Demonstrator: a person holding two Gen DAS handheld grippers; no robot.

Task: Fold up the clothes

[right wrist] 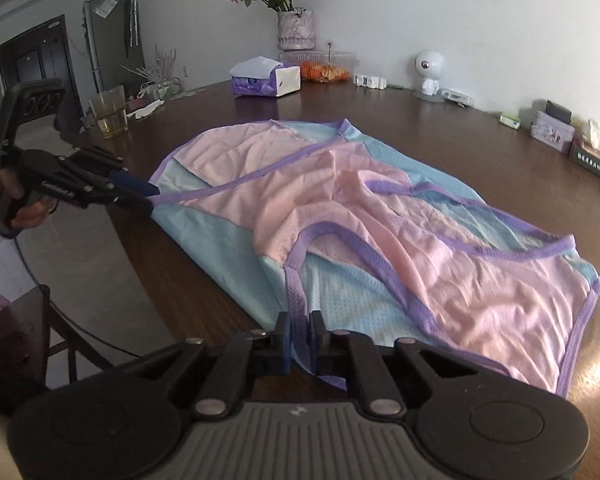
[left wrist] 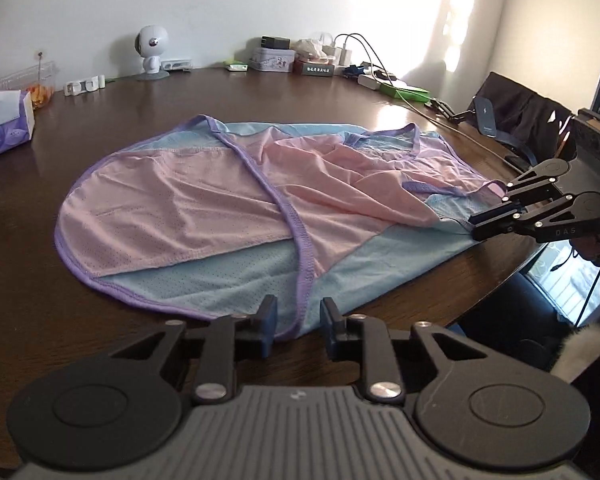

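A pink and light-blue mesh garment with purple trim lies spread and rumpled on the dark wooden table. My left gripper is open at the garment's near edge, with the purple hem running between its fingers. At the table's right edge, my right gripper is shut on a purple strap and the blue cloth under it. A hand holds each gripper's handle.
A tissue box, a glass of liquid, a flower vase, a white robot figurine, and chargers with cables line the table's far side. A chair stands beyond the table's edge.
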